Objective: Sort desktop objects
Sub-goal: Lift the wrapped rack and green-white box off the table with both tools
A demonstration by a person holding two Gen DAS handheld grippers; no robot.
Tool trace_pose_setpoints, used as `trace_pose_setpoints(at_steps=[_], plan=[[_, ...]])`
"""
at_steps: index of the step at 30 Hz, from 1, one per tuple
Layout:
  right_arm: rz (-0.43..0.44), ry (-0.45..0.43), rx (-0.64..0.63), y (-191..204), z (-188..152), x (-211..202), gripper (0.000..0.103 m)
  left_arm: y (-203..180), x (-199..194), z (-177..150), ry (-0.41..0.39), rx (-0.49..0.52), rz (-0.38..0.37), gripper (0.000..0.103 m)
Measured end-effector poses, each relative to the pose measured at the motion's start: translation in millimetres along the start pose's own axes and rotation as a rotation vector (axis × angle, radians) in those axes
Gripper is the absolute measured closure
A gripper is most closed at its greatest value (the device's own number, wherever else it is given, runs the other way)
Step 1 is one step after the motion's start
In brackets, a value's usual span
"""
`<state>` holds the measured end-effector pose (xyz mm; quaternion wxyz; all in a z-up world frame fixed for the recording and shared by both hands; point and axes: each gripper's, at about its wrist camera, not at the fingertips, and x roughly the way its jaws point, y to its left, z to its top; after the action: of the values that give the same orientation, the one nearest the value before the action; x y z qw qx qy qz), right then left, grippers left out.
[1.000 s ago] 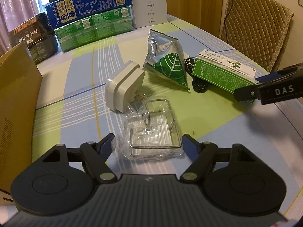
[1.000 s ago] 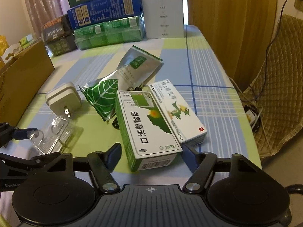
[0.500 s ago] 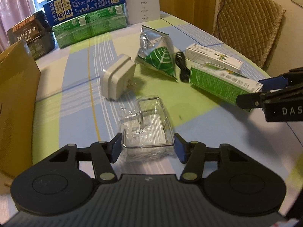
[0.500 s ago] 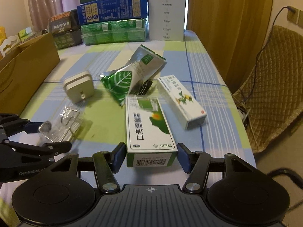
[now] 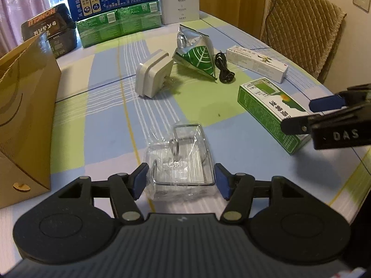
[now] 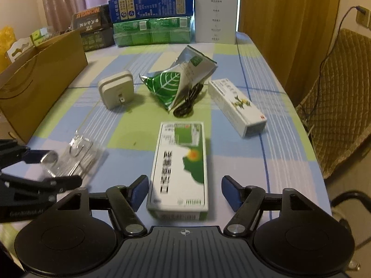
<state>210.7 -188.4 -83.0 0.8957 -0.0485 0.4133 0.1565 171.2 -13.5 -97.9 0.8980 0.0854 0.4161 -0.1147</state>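
Observation:
My left gripper [image 5: 181, 180] is shut on a clear plastic packet [image 5: 183, 157] with a metal hook inside, its blue pads pressing both sides at the table's near edge. The same packet [image 6: 76, 157] shows at the left of the right wrist view. My right gripper [image 6: 184, 191] is open around the near end of a green and white medicine box [image 6: 179, 166], which looks blurred; a gap shows at its right pad. That box [image 5: 269, 108] lies flat on the checked tablecloth. Farther back lie a white charger [image 5: 151, 78], a green leaf foil pouch [image 5: 199, 58], a black cable [image 5: 223, 69] and a white carton [image 5: 255, 61].
A brown cardboard box [image 5: 25, 106] stands open at the left. Stacked green, blue and black cartons [image 6: 150, 16] and a white box [image 6: 215, 16] line the far edge. A quilted chair [image 6: 336, 106] stands beyond the table's right edge [image 6: 308, 139].
My left gripper closed on the clear packet and drew it back from the charger. My right gripper pulled the green box toward the near edge, narrowed on it, then spread wide again.

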Motion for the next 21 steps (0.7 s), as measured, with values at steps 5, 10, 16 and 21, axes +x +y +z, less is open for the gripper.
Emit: trace_pose_setpoints(at_steps=[5,10,16,21], plan=[[-0.001,0.006,-0.004,-1,6,14,0.036,-3,7,0,-0.001,0.001,0.029,0.047],[-0.001,0.007,0.003,-1,9,22,0.036,-5,9,-5,-0.015,0.002,0.046,0.048],[-0.008,0.015,-0.002,0,13,31,0.036,-5,9,-4,-0.017,0.01,0.043,0.053],[-0.01,0.026,0.003,0,14,37,0.047,-5,5,-4,-0.016,0.008,0.029,0.053]])
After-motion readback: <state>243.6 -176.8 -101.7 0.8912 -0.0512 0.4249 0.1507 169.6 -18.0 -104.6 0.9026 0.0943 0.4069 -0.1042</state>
